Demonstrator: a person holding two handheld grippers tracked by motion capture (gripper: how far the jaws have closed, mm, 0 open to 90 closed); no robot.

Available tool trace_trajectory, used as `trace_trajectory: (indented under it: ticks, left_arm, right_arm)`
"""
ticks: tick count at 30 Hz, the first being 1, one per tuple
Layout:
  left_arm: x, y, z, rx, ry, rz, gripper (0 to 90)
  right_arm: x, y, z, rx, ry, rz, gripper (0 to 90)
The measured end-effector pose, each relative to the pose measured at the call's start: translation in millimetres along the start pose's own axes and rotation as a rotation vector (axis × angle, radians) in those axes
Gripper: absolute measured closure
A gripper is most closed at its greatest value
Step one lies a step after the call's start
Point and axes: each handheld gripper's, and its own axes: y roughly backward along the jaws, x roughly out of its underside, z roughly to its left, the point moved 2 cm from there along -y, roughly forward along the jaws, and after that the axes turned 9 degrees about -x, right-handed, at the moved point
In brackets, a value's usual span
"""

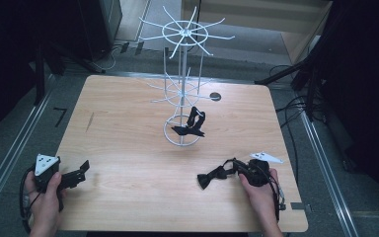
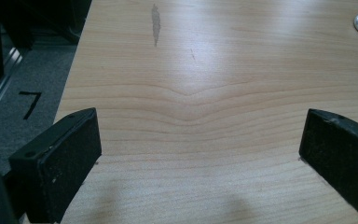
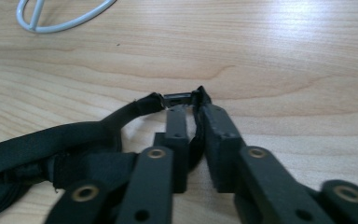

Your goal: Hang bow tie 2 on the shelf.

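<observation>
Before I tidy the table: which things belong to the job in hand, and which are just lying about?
In the job:
- black bow tie, its strap pinched by the right gripper
- white wire display rack
- second black bow tie at the rack's base

Lying about:
- left gripper, open over bare table
- small dark disc

A pale wooden table (image 1: 128,148) filled the centre; grey floor (image 1: 10,133), perhaps carpet, and dark frames surrounded it.
</observation>
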Motion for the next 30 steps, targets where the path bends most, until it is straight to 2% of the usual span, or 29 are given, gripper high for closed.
trace_trajectory:
  ticks: [6,9,10,16,22,24,30]
  left_arm:
    - [0.0,0.1,-0.2,0.000,-0.001,0.001,0.0]
    - [0.0,-0.1,-0.2,0.003,0.000,0.001,0.0]
    - [0.0,-0.1,-0.1,0.003,0.000,0.001,0.0]
    - [0.0,-0.2,-0.1,0.004,-0.001,0.002,0.0]
    - [0.0,-0.2,-0.2,0.001,-0.001,0.002,0.0]
    - [0.0,-0.2,-0.3,0.000,-0.002,0.002,0.0]
    - [0.0,-0.2,-0.4,0.001,-0.002,0.001,0.0]
  right_arm:
    - [-0.6,0.6,1.1,0.004,0.011,0.017,90.0]
    - [-2.8,2.7,2.9,0.018,0.031,0.003,90.0]
    - [-5.5,5.8,4.6,0.026,0.036,-0.024,90.0]
    - [-9.9,12.8,7.9,0.036,0.056,-0.082,90.0]
    - [-17.4,24.6,15.0,0.041,0.082,-0.174,90.0]
    - [-20.3,28.5,19.3,0.052,0.113,-0.203,90.0]
    - [-24.9,31.8,25.7,0.066,0.143,-0.235,90.0]
